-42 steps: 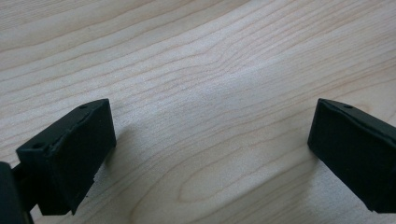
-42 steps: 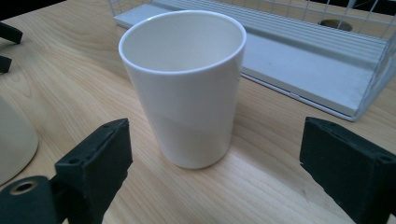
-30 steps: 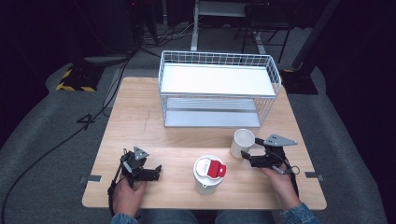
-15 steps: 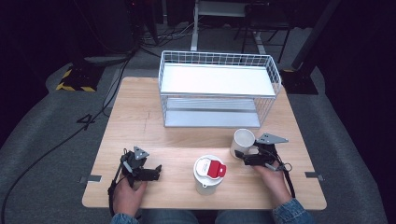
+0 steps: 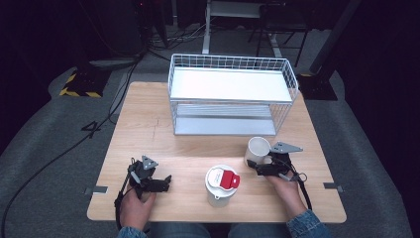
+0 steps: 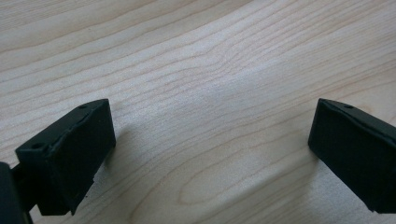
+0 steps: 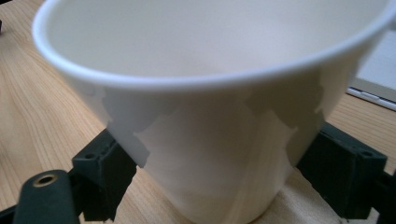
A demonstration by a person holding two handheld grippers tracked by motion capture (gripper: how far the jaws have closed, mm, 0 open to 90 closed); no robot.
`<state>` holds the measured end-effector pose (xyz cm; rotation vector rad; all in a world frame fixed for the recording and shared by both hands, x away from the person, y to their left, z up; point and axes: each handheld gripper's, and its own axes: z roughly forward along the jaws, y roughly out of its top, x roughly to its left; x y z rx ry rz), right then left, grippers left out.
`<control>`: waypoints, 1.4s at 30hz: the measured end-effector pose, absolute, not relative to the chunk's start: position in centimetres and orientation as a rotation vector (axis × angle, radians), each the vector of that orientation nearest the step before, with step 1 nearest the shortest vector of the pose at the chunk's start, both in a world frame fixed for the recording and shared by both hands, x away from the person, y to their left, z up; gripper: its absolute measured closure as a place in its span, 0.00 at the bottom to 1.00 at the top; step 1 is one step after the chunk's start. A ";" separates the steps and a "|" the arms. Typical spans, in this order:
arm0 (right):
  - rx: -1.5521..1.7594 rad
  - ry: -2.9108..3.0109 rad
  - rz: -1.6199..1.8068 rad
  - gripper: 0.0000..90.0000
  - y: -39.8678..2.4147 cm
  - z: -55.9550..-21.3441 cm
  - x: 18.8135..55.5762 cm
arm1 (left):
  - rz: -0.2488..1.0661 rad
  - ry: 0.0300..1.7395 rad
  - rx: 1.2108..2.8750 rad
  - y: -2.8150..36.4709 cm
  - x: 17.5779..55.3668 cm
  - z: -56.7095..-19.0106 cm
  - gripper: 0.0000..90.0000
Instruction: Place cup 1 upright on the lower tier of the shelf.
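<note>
1. My right gripper (image 5: 253, 165) lies low on the table (image 5: 148, 134), pointing left in the high view at the white cup (image 5: 258, 150).
2. In the right gripper view the cup (image 7: 210, 116) stands upright between my two black jaws, its lower wall in the gap and its rim well above them.
3. My right jaws have just been closing on it; both now sit right at the cup's sides, but I cannot tell whether the pads already press on the wall or only lie against it.
4. The cup stands on the right half of the table, in front of the white wire rack (image 5: 233, 94) and near its right front corner, a strip of bare wood between them.
5. To the cup's left, closer to me, stands a white container with a red lid (image 5: 222, 184), apart from the cup and from my right gripper.
6. My left gripper (image 5: 166, 182) rests near the front-left of the table, its jaws spread wide with nothing but bare wood (image 6: 210, 116) between them.
7. Open wood runs between my two grippers, broken by the red-lidded container, and a wide bare stretch lies left of the rack.
8. The table's right edge is near my right hand (image 5: 285, 186); the front edge runs just under both wrists.
</note>
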<state>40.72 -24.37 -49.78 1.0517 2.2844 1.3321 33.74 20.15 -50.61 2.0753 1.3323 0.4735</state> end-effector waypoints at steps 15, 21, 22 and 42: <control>1.002 2.274 1.305 0.26 -24.1 -49.6 40.5 | 0.474 1.332 2.075 20.2 33.7 -50.6 0.01; 0.991 2.276 1.292 0.26 -23.9 -49.5 40.5 | 0.473 1.332 2.075 20.2 33.7 -50.6 0.01; 0.987 2.276 1.289 0.26 -23.9 -49.3 40.5 | 0.473 1.331 2.074 20.2 33.7 -50.6 0.01; 0.928 2.275 1.267 0.26 -22.9 -46.0 41.5 | 0.473 1.332 2.076 20.2 33.7 -50.6 0.01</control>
